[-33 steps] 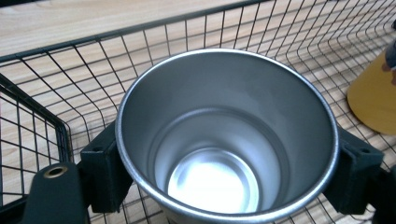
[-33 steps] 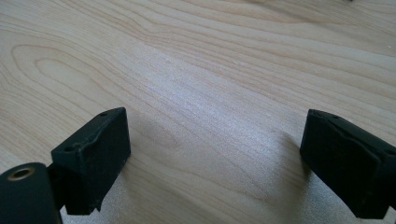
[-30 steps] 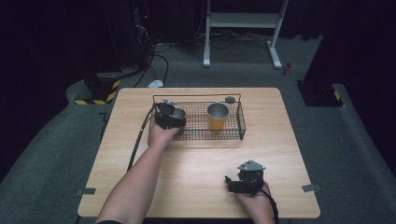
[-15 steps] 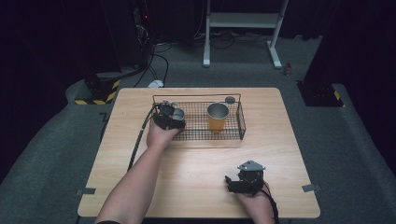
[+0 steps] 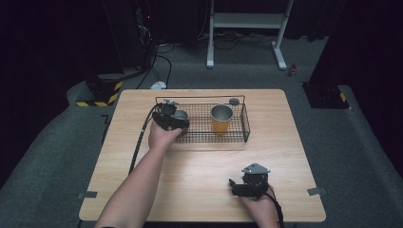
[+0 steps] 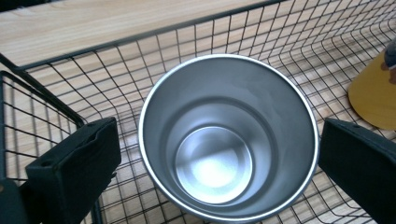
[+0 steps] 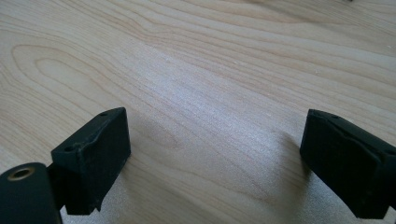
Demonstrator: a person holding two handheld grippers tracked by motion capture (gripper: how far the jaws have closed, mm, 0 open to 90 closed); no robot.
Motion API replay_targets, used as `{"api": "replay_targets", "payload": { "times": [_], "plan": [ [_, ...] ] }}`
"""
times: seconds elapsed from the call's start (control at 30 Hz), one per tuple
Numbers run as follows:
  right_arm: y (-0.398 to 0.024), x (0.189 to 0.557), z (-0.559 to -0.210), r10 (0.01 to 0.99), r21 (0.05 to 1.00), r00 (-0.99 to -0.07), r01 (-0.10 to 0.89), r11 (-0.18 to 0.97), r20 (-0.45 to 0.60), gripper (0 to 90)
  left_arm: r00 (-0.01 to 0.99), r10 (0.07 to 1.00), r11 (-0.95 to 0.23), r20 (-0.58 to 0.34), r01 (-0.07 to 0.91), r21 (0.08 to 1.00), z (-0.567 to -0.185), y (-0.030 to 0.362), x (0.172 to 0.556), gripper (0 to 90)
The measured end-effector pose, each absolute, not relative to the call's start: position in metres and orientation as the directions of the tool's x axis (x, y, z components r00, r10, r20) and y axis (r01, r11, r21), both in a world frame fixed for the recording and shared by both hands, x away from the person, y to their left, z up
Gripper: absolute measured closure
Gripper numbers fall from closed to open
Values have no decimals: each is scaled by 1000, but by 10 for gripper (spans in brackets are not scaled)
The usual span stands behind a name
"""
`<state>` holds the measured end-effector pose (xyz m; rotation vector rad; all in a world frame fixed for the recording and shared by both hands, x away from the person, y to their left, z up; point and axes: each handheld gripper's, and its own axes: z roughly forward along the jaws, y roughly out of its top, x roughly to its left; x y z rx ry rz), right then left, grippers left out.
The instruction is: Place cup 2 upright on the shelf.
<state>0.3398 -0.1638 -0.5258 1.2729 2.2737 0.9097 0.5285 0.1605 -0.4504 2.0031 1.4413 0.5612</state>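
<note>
Release step: left gripper (image 6: pixel 219 154) fingers just spread wide, clear of the steel cup (image 6: pixel 228 137), now standing upright in the wire basket (image 5: pixel 240 124) beside the orange cup (image 5: pixel 221 118). Right gripper (image 7: pixel 215 163) idle on desk (image 5: pixel 199 166), fingers parted, empty. Next, likely: lift straight up, avoiding rim.

Wooden table (image 5: pixel 199 190) sitting on grey carpet (image 5: pixel 361 156); white metal frame (image 5: pixel 247 21) standing behind; cables (image 5: pixel 161 52) trailing across floor; surroundings lying dark.
</note>
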Motion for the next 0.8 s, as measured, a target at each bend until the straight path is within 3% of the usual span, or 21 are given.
{"api": "replay_targets", "payload": {
  "times": [0.8],
  "plan": [
    [-164, 340, -526, 857, 693, -515, 614, 377, -10, 84, 352, 936, -224, -17, 632, 742, -424, 173, 495, 1]
  ]
}}
